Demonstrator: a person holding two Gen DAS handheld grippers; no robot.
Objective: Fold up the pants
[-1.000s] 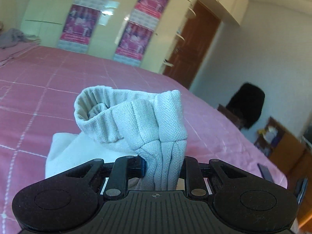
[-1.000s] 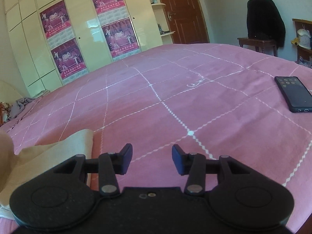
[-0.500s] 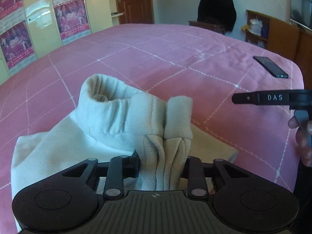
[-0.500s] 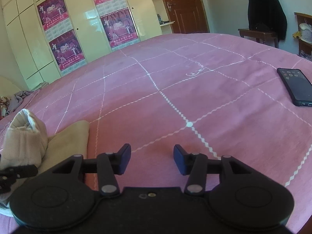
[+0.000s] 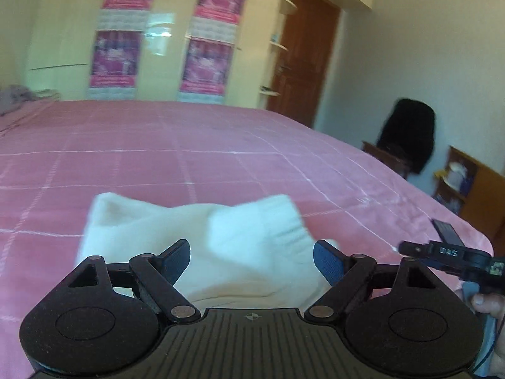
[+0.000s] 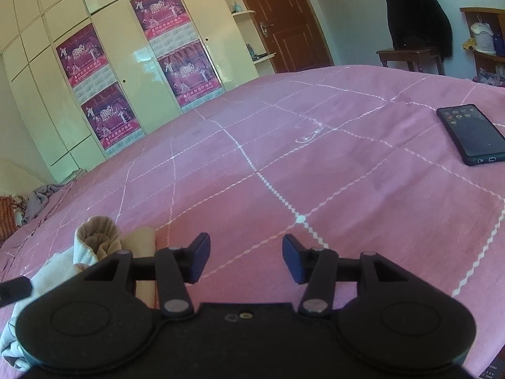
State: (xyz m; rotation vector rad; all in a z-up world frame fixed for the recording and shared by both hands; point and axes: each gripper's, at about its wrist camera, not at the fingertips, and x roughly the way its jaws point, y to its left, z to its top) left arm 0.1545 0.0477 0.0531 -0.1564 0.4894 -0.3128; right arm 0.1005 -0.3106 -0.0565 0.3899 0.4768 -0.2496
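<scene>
The cream-white cotton pants (image 5: 221,252), folded into a thick bundle, lie on the pink bedspread with thin white grid lines (image 5: 221,158), directly ahead of the left claw (image 5: 252,260). That claw's jaws are opening: the two blue-padded fingers (image 5: 328,262) stand wide to either side of the bundle, which lies between and just beyond them, and neither pad presses on the cloth, so the pants are released. The left wrist view is blurred, and the fabric's edges cannot be made out sharply.

In the right wrist view the same bundle (image 6: 94,246) shows at the lower left, its rolled end standing up, with a flatter beige layer beside it. The right claw (image 6: 246,257) hangs over bare bedspread to the right of the pants, its jaws parted with nothing between them. In the left view that claw appears at the right edge, with a person's fingers (image 5: 486,301) behind it.

A black smartphone in a dark case (image 6: 472,134) lies flat on the bed, well apart from the pants. Beyond the bed stand a cream wardrobe with magenta posters (image 6: 104,117), a brown wooden door (image 6: 284,28) and a dark garment draped over a wooden chair (image 6: 416,19)
</scene>
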